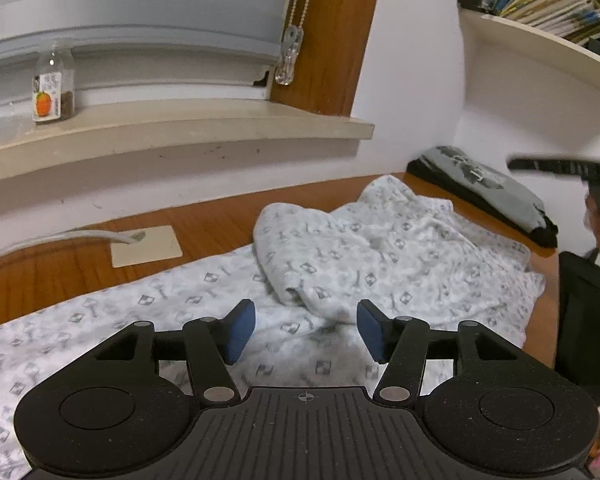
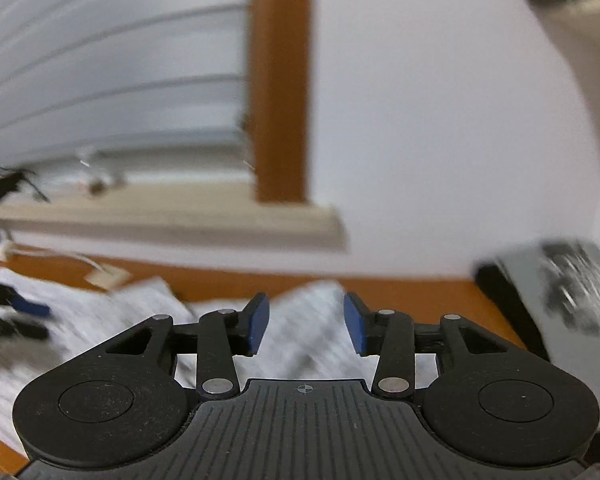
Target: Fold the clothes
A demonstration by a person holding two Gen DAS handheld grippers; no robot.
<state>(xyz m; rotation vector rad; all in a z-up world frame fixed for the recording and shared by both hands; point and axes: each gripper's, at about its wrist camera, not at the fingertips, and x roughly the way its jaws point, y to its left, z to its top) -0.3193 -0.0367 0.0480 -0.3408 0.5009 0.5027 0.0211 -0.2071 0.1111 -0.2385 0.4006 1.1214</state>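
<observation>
Garment (image 1: 380, 248), soft, printed, rumpled, on smooth wood desk (image 1: 60, 264).

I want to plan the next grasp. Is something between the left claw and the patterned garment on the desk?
Nothing visible. The left claw is open just above the patterned garment, with only cloth ahead of it.

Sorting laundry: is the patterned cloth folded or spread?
Partly folded: the cloth has one end doubled over in a rumpled heap, the rest flat.

My right gripper (image 2: 305, 322) hangs open, nothing between its blue pads (image 2: 259, 322). Below lies blurred white patterned cloth (image 2: 304, 344) on the orange-brown wooden table (image 2: 412, 292).
</observation>
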